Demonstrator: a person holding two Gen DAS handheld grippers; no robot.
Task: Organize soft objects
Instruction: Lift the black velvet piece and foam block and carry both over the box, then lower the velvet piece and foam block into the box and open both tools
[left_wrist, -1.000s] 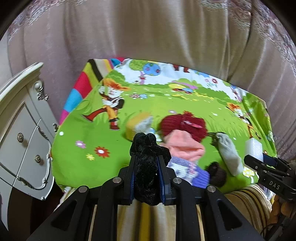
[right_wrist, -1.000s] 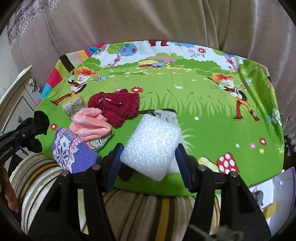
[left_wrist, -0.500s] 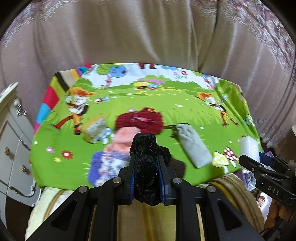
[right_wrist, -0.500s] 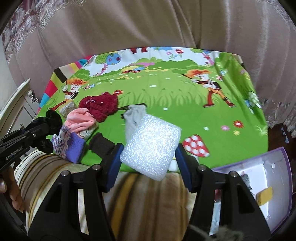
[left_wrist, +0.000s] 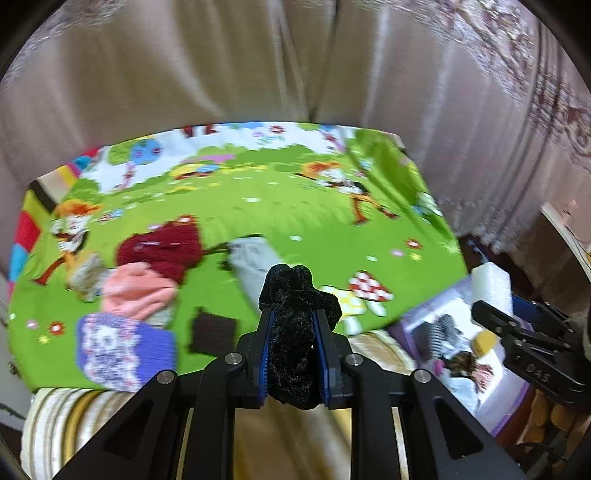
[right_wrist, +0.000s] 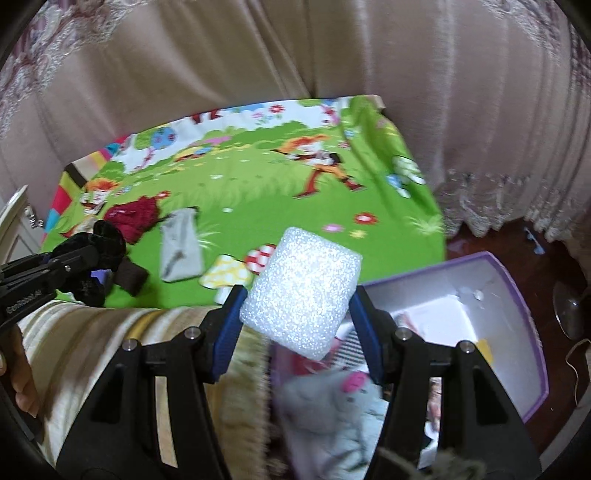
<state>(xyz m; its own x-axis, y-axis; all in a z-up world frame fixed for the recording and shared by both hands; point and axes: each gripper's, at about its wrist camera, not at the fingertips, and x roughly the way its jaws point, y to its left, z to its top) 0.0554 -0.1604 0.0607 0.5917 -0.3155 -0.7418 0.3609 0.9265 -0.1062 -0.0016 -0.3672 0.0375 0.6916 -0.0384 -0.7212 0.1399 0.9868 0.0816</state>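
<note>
On the left side of the green cartoon-print cloth (left_wrist: 280, 218) lie a purple patterned knit piece (left_wrist: 123, 352), a pink cloth (left_wrist: 138, 291) and a dark red knitted item (left_wrist: 160, 249), close together. Beside them are a dark brown square (left_wrist: 213, 333) and a grey pouch (right_wrist: 181, 245). The left gripper (left_wrist: 293, 345) has its jaws pressed narrow on a black velvet scrunchie (left_wrist: 295, 314). The right gripper (right_wrist: 297, 306) has its jaws wider, clamped on a white foam block (right_wrist: 301, 286). At the right, a purple-edged box (right_wrist: 517, 295) stands lower than the cloth, with soft things inside.
</note>
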